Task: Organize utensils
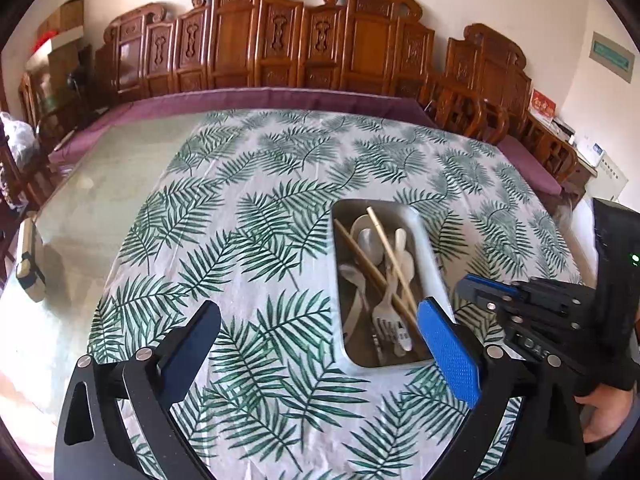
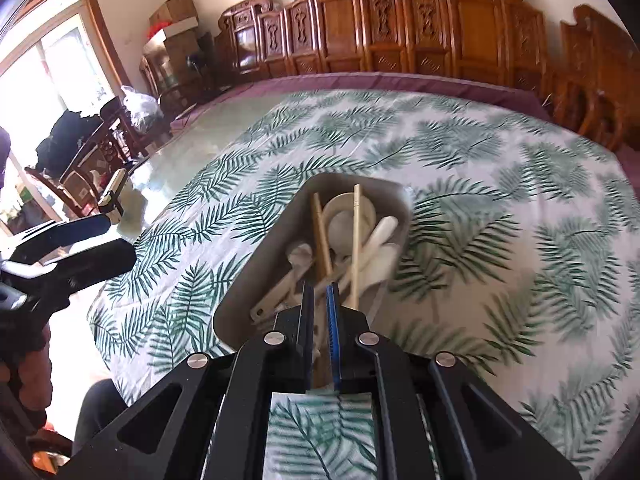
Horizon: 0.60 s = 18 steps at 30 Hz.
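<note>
A metal tray (image 1: 428, 256) sits on the leaf-print tablecloth and holds chopsticks (image 1: 390, 256), white spoons (image 1: 370, 242) and a white fork (image 1: 382, 314). My left gripper (image 1: 320, 336) is open and empty, low over the cloth just left of the tray's near end. The right gripper shows at the right edge of this view (image 1: 492, 292). In the right wrist view my right gripper (image 2: 321, 300) has its jaws nearly closed over the near end of the tray (image 2: 260, 256), above the chopsticks (image 2: 356, 240) and spoons (image 2: 348, 224). Whether it grips anything is hidden.
The leaf-print cloth (image 1: 256, 216) covers a large glass-topped table (image 1: 104, 184) with a purple edge. Carved wooden chairs (image 1: 280, 44) line the far side. A small device (image 1: 28, 256) lies at the table's left edge. My left gripper shows at the left in the right wrist view (image 2: 72, 248).
</note>
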### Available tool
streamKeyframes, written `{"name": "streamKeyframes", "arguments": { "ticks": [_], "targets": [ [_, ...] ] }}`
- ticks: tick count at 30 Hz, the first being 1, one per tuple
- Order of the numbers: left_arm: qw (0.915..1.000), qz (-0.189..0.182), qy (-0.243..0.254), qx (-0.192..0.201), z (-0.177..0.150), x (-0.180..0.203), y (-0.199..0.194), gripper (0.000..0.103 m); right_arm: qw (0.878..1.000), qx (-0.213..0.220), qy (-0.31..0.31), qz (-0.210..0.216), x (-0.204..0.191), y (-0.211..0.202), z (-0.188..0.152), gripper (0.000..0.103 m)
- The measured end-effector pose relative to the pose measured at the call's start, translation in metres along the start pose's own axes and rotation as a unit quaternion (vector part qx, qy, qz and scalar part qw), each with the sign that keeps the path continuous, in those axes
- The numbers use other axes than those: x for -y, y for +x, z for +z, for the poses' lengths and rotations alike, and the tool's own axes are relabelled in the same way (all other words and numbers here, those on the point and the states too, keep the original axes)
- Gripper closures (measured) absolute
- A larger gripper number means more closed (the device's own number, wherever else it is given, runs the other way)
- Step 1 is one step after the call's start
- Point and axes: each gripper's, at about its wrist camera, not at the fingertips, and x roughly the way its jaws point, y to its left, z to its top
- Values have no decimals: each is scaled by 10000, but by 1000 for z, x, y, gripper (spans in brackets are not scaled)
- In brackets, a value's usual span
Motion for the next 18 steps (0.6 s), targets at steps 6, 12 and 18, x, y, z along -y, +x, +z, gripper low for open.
{"name": "streamKeyframes", "arguments": {
  "ticks": [6,12,18],
  "targets": [
    [9999,-48,31,134,-6,19,-19,8,9992,293,49,-281,11,-48,-19,82],
    [9995,-113,156,237,-15,42,-42,8,9966,614,201,-521,21,-95,-38,55],
    [9989,-77,270,364,-32,64,-67,8,9913,958,335,-843,25,-141,-60,15]
  ]
}}
